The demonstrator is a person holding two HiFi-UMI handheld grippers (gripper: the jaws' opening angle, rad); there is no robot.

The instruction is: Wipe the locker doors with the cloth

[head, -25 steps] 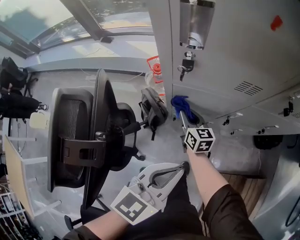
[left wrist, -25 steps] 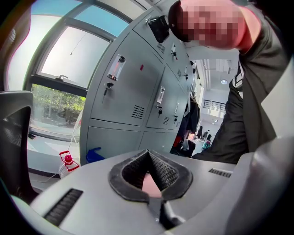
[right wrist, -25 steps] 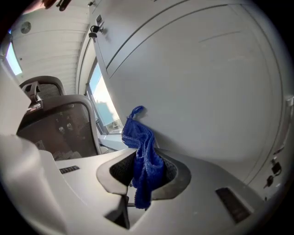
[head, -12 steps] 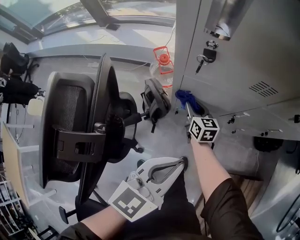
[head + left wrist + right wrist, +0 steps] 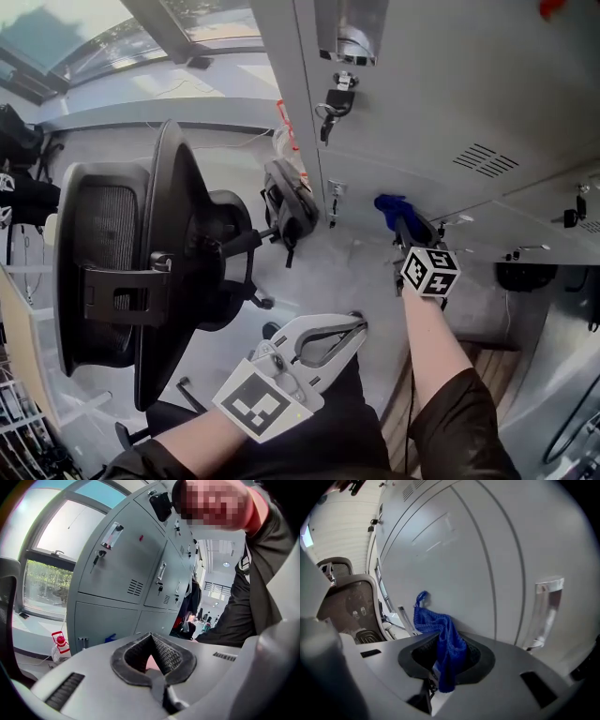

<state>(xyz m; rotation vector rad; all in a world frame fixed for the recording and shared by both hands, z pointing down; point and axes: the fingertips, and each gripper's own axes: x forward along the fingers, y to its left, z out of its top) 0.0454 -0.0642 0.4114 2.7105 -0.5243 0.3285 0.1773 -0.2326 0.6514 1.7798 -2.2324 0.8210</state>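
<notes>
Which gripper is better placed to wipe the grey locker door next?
Right. The right gripper is shut on the blue cloth close to the grey metal locker door; the left gripper is shut, empty, and hangs lower.

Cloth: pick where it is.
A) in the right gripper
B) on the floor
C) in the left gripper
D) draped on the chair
A: the right gripper is shut on the cloth by the locker door; the left gripper is shut, with nothing in it.
</notes>
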